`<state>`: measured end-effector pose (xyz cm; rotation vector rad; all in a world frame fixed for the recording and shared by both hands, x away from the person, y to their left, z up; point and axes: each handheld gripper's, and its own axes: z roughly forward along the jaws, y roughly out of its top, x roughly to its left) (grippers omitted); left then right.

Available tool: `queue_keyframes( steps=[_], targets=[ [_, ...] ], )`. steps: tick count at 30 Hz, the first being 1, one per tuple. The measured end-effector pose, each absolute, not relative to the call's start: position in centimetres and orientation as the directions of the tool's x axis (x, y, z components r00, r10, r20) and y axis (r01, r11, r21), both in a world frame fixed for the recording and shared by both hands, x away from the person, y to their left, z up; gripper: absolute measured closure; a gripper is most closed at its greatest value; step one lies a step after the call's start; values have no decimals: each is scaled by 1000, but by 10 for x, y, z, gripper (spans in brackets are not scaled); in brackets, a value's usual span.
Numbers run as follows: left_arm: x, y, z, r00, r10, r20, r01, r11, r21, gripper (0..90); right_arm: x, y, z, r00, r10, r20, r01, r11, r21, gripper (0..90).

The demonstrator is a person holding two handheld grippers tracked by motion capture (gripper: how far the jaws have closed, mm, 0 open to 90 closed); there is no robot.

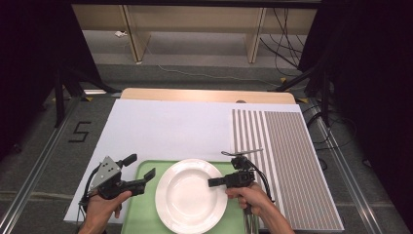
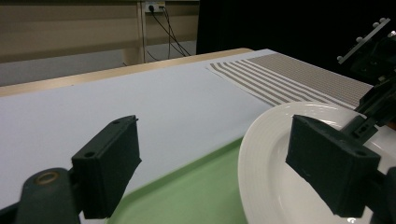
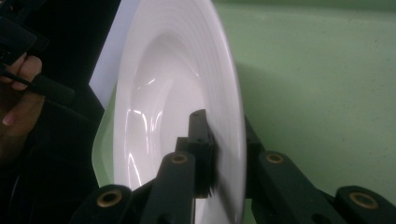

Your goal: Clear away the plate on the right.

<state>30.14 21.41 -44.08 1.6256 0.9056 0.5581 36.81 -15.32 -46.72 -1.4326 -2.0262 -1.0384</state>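
The white plate (image 1: 191,195) takes up the middle of the green tray (image 1: 141,212) at the counter's (image 1: 170,129) near edge, hemmed by the left claw (image 1: 141,176) and right claw (image 1: 213,183). Toward the far edge, the white sheet (image 1: 165,126) and striped mat (image 1: 287,161) lie flat and passable.

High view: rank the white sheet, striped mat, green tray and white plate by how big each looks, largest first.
1. White sheet
2. Striped mat
3. and 4. Green tray and white plate: unsure. The plate covers much of the tray, which runs out of the frame's bottom edge, though the tray reaches past the plate on both sides.
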Motion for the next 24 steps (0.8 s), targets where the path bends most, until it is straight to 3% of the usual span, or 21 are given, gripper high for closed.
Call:
queue_keyframes(
  steps=[24],
  targets=[
    [301, 214, -441, 593, 798, -107, 266, -70, 961, 164, 372, -157, -476, -345, 598, 723, 938, 197, 284, 804]
  ],
)
